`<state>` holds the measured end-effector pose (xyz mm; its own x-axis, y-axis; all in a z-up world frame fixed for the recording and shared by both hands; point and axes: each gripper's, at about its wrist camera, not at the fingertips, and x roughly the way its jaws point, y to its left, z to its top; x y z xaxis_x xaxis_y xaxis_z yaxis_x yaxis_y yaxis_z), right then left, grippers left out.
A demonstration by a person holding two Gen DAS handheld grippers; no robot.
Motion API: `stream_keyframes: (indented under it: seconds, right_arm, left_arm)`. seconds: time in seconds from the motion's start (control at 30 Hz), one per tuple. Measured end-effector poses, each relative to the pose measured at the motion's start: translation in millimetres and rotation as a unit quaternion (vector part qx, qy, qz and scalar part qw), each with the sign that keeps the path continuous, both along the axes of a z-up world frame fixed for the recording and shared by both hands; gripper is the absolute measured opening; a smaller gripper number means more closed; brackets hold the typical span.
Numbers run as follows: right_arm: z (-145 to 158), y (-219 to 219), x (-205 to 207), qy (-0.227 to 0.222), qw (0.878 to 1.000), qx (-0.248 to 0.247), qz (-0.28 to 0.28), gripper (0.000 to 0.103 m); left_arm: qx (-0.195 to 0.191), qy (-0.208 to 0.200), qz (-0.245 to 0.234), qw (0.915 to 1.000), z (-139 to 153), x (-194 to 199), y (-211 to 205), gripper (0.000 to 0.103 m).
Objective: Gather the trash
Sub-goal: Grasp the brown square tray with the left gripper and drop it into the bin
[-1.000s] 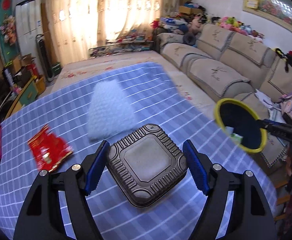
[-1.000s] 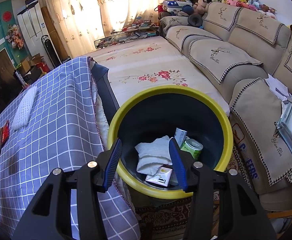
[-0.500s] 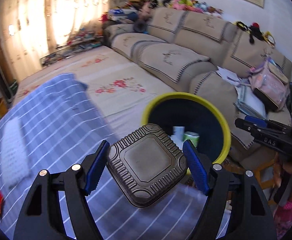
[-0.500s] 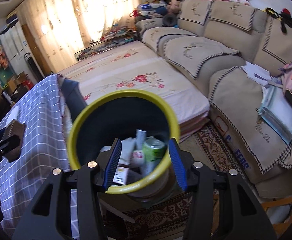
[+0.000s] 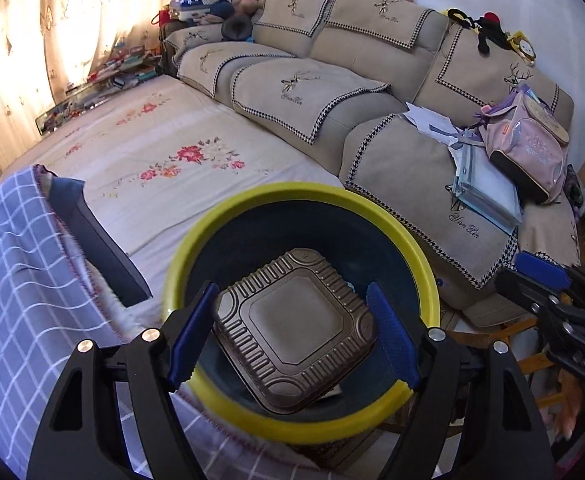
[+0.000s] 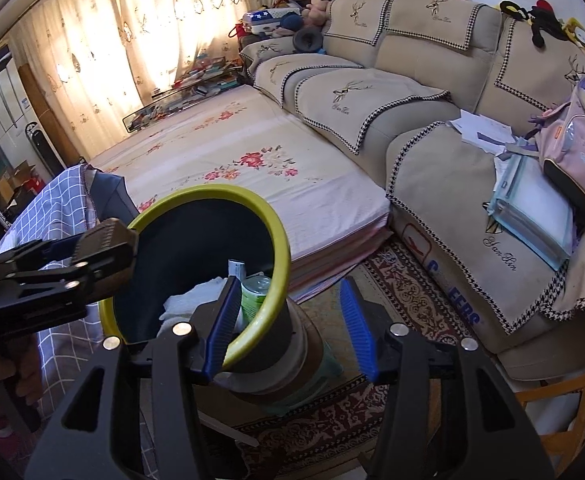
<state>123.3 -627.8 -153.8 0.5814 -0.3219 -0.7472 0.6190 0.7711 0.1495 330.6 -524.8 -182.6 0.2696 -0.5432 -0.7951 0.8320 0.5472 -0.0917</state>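
left wrist view: the left gripper (image 5: 292, 340) clenches a brown ribbed square container (image 5: 294, 334) above the mouth of the yellow-rimmed dark bin (image 5: 292, 194).

right wrist view: the right gripper (image 6: 290, 326) is opening, its left pad inside the bin's rim (image 6: 280, 256), grasping nothing; a green can (image 6: 254, 294) and white paper (image 6: 190, 304) lie inside.

Left claw (image 5: 292, 344) angled downward, pads pressed on something; right claw (image 6: 288, 320) opening, jaws apart.
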Motion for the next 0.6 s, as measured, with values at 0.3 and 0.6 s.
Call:
stream_keyframes:
  seconds: [0.3,0.6]
  right_arm:
    - [12,13,2,-0.006,1.000,-0.011,0.010,0.052]
    - [14,42,29,-0.002,0.999,-0.014,0.051,0.052]
  left_arm:
    - [-0.038,-0.008,0.021,0.9990,22,4,38,0.090]
    - [-0.116,-0.077,0.128,0.9820,84,-5,215,0.097]
